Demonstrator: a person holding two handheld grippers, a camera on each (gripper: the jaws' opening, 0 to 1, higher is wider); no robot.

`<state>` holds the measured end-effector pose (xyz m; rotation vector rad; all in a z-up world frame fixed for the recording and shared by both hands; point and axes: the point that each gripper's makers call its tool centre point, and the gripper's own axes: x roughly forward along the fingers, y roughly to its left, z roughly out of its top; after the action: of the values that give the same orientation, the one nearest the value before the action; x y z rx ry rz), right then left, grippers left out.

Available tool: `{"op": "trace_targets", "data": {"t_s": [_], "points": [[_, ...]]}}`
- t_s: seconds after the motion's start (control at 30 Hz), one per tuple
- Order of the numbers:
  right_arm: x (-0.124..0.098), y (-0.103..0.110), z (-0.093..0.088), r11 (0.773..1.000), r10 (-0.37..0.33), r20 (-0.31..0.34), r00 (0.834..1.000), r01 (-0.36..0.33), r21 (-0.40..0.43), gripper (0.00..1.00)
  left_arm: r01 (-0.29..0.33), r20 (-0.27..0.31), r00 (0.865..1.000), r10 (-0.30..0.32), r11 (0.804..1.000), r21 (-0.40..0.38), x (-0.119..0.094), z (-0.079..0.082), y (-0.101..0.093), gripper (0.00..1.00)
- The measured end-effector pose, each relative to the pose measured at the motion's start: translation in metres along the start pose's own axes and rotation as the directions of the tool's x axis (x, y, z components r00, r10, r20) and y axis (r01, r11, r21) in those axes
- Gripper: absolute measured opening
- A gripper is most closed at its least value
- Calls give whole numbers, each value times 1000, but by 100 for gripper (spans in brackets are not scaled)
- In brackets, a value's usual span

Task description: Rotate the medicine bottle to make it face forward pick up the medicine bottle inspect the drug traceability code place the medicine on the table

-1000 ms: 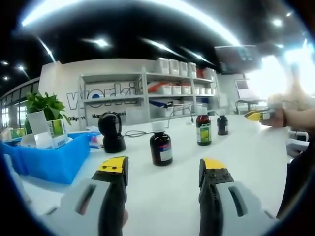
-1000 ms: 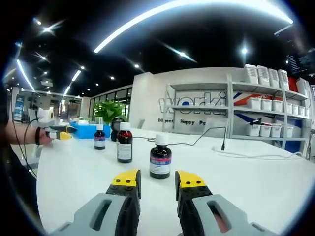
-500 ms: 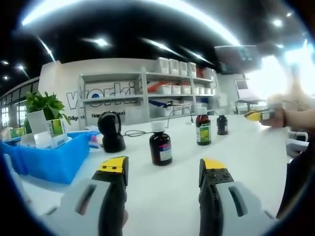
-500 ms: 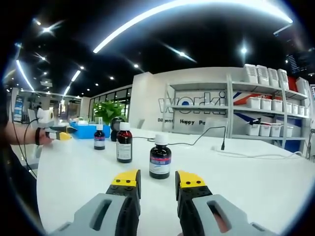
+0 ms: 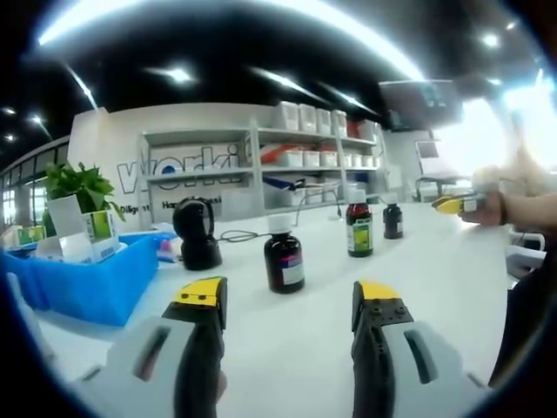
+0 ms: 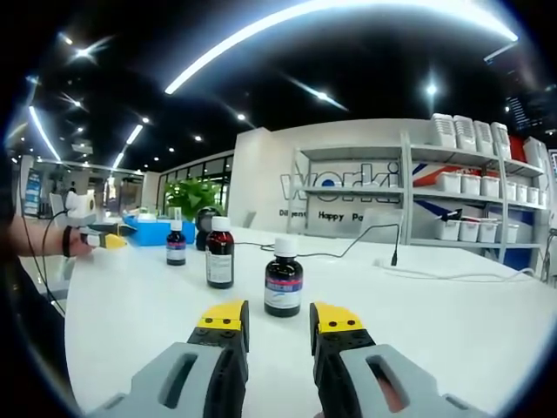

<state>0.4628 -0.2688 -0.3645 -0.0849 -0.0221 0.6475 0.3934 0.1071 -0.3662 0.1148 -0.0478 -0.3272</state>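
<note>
Holding both grippers motionless — left gripper (image 5: 288, 296) fingers wide, right gripper (image 6: 278, 318) narrower, both empty — we are leaving three medicine bottles (image 6: 283, 278) untouched on the tabletop (image 6: 435, 331); rotation not begun.

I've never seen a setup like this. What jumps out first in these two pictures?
Three dark medicine bottles with white caps stand in a row on the white table; the nearest medicine bottle stands just beyond the right gripper, whose yellow-tipped jaws are open. The left gripper, jaws also open, faces another medicine bottle from the other end. Beside it lies a blue tray, with a green plant behind.
</note>
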Motion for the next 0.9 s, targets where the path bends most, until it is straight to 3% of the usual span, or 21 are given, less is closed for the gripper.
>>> {"op": "trace_targets", "data": {"t_s": [0.9], "points": [[0,0,-1,1000,0,-4,1000,0,-7,23,-1,-2,1000,1,1000,1,-1,2,-3,48]]}}
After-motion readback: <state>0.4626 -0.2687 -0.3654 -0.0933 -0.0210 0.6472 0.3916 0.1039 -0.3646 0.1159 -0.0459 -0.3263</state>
